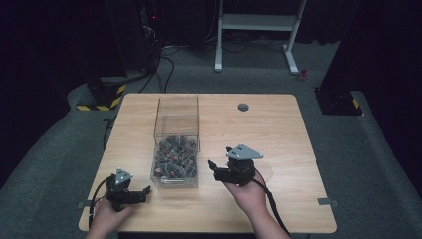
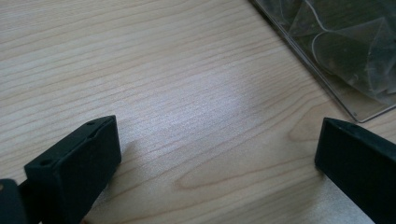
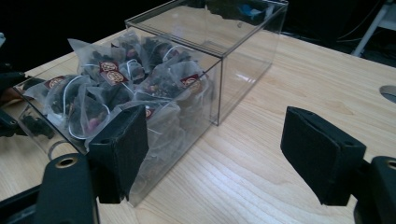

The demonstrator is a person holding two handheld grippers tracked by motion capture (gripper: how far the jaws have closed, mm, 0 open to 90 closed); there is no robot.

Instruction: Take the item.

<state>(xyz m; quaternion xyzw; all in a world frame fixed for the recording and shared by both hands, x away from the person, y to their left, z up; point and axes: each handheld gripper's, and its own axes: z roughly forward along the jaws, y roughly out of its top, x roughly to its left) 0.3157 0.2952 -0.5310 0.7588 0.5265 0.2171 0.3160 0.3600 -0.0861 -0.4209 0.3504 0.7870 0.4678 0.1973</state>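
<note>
**One clear box of tea bags, two sets of tongs, both empty**

Item 1: a clear box (image 1: 175,149), one in number, tall and open at the top, stood on the bench (image 1: 278,134). It is placed between the two sets of tongs, just ahead of the left one and near the jaw tips of the right one. In the right gripper view its near corner (image 3: 219,93) is seen close behind one jaw.

Item 2: pyramid tea bags (image 3: 116,88) with dark contents and small red-and-gold tags, heaped in the lower part of the box. More than a dozen are visible; an exact count cannot be made, as they are piled over one another.

Item 3: left tongs (image 1: 144,191), one set, held in the left hand (image 1: 107,216) low over the bench. The jaws are seen spread wide in the left gripper view, with bare wood between them and nothing gripped. A bottom corner of the box is seen ahead of them, to one side.

Item 4: right tongs (image 1: 213,168), one set, held in the right hand (image 1: 249,191). The jaws are parted widely and nothing is gripped; they are pointed toward the box's side wall.

Item 5: one round grommet (image 1: 243,106), set in the bench well beyond the right tongs.
</note>
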